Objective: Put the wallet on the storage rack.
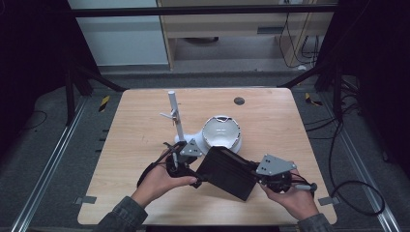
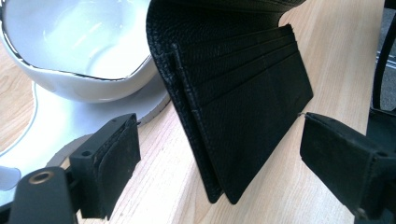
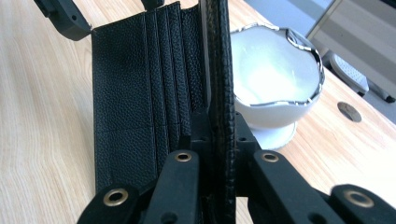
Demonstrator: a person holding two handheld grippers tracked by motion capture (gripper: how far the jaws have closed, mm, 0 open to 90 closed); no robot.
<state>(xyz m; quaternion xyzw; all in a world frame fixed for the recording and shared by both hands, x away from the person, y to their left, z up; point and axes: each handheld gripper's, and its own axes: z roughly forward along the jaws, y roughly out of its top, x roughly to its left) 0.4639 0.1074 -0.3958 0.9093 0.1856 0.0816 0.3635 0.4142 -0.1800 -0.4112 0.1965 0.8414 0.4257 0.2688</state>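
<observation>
Wallet of black pebbled leather (image 2: 243, 107), opened to its card slots, hangs over the wooden table (image 1: 145, 125) just beside the white scalloped bowl (image 1: 221, 131), one flap clamped in the right gripper (image 3: 219, 135). The left gripper (image 2: 219, 149) stands open around the other flap without pressing it. With a single edge pinched, the wallet could swing, slip out, or knock the bowl.
</observation>
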